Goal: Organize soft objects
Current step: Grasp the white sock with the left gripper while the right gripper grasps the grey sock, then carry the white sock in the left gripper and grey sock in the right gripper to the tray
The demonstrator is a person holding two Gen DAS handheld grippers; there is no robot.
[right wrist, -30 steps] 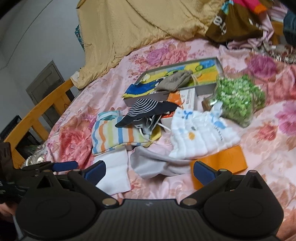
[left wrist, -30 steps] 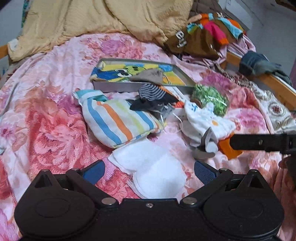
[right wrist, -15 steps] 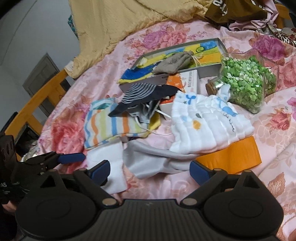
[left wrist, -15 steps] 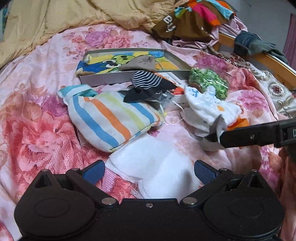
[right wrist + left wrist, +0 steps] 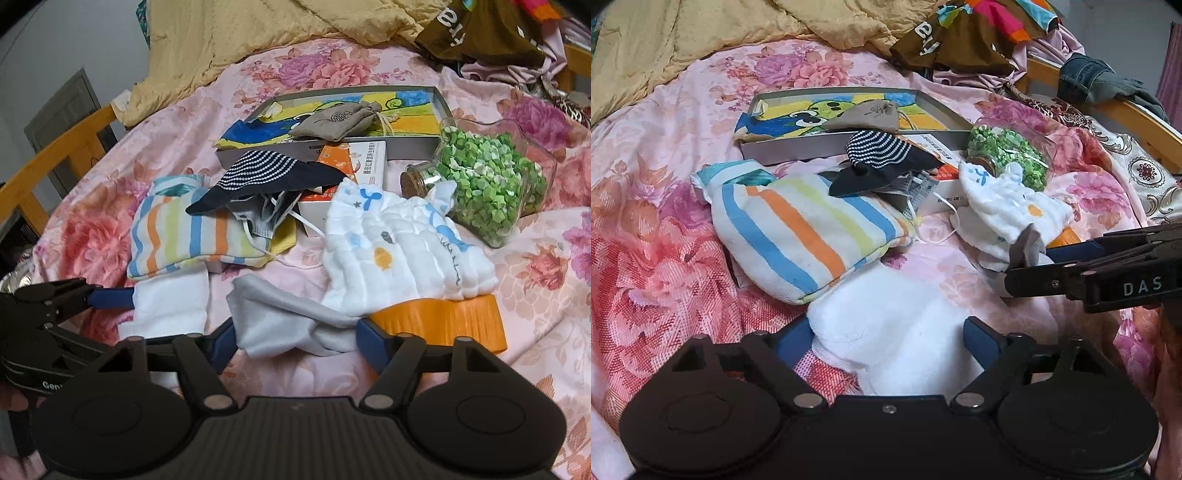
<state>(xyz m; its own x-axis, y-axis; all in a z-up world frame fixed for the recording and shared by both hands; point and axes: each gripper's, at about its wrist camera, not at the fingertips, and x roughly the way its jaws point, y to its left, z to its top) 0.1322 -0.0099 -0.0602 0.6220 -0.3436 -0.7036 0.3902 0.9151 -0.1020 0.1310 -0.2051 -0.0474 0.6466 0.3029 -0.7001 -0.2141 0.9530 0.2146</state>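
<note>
On the pink floral bedspread, a white towel (image 5: 894, 332) lies between the fingers of my left gripper (image 5: 886, 336). Its jaws are closing and the blue pads stand at the towel's edges without squeezing it. My right gripper (image 5: 295, 339) straddles a crumpled grey cloth (image 5: 280, 317). Its jaws are closing too, with the pads at the cloth's sides. In the left wrist view the right gripper (image 5: 1034, 266) reaches in from the right with the grey cloth (image 5: 1027, 243) poking up between its fingers. Behind lie a striped pouch (image 5: 801, 229) and a white printed muslin cloth (image 5: 399, 251).
A navy striped sock (image 5: 273, 170) and a face mask lie on the pouch. Further back are a tin tray (image 5: 445, 107) holding a beige drawstring bag (image 5: 340, 118), a tipped jar of green paper stars (image 5: 491, 188), an orange ribbed block (image 5: 443, 325), a yellow blanket, heaped clothes and wooden bed rails.
Both grippers have moved forward and down onto the bed. Their jaws have narrowed: the white towel now sits between the left fingers and the grey cloth between the right ones.
</note>
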